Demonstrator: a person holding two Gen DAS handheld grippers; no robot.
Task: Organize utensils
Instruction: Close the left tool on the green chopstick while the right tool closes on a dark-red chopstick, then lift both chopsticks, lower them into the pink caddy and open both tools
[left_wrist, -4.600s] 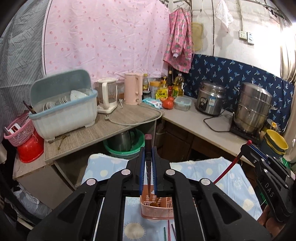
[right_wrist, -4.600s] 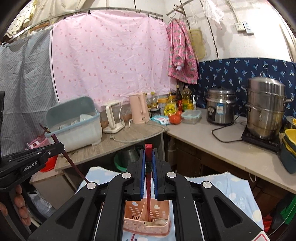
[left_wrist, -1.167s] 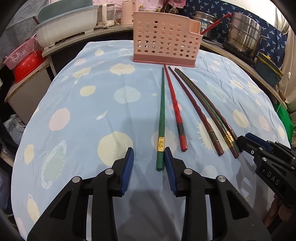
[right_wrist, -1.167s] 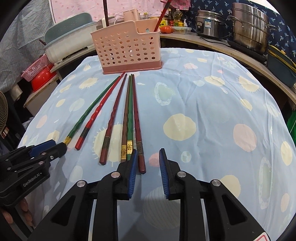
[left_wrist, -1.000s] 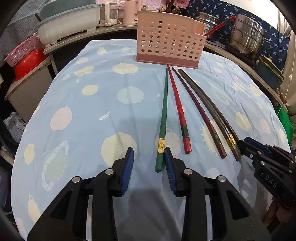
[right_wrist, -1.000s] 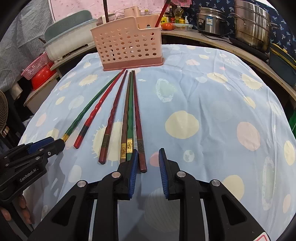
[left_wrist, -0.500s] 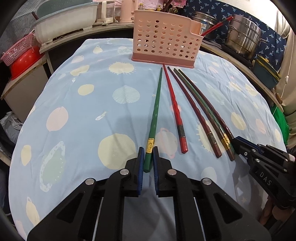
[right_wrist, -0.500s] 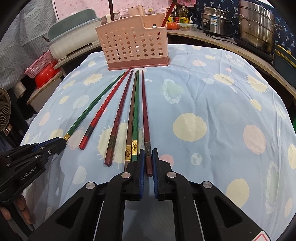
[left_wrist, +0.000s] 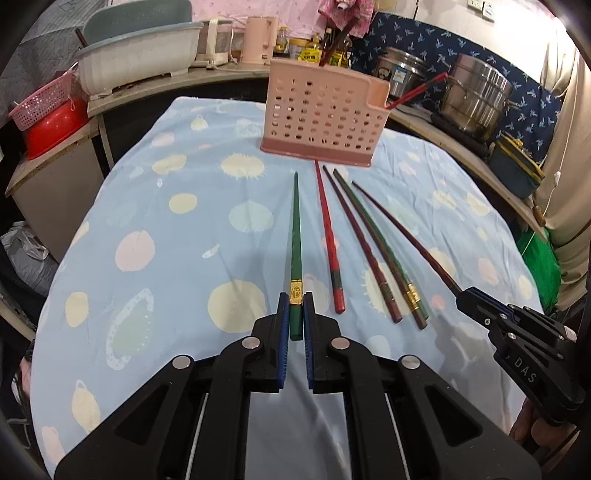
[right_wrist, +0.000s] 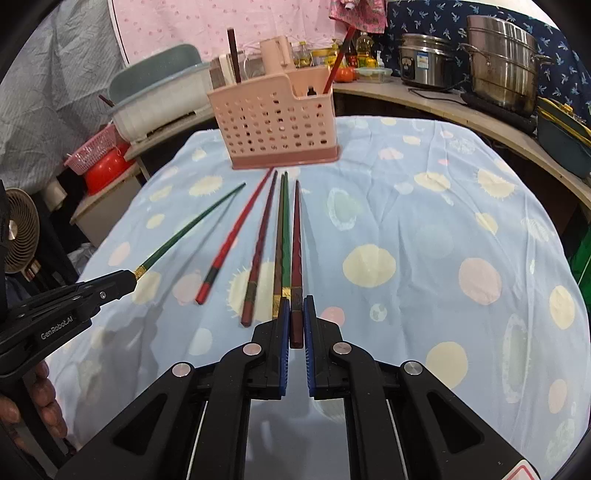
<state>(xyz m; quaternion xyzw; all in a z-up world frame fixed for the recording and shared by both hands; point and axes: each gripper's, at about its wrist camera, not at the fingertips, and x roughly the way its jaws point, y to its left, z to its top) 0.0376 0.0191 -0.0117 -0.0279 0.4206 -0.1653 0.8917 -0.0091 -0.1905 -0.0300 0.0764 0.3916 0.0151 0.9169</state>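
A green chopstick (left_wrist: 295, 236) and a dark red chopstick (right_wrist: 296, 251) point lengthwise at the pink basket (left_wrist: 323, 114) ahead on the worktop. Left gripper (left_wrist: 295, 325) and right gripper (right_wrist: 296, 328) fingers clamp their near ends.

Each camera sits just behind its own tongs and looks forward and slightly down along the two fingers, low and close over the cloth (left_wrist: 177, 229). The left wrist view faces across the cloth toward the basket (left_wrist: 325, 118), which stands ahead of the left gripper (left_wrist: 295, 314) and a little to its right; the right gripper (left_wrist: 469, 299) shows at the right edge. The right wrist view looks the same way from beside it, with the basket (right_wrist: 275, 123) ahead and slightly left of the right gripper (right_wrist: 295, 315), and the left gripper (right_wrist: 127, 282) at the left edge. Both views share the cloth, the basket, the chopsticks (left_wrist: 330, 236) ahead of the tongs and the counter (right_wrist: 461, 107) beyond.
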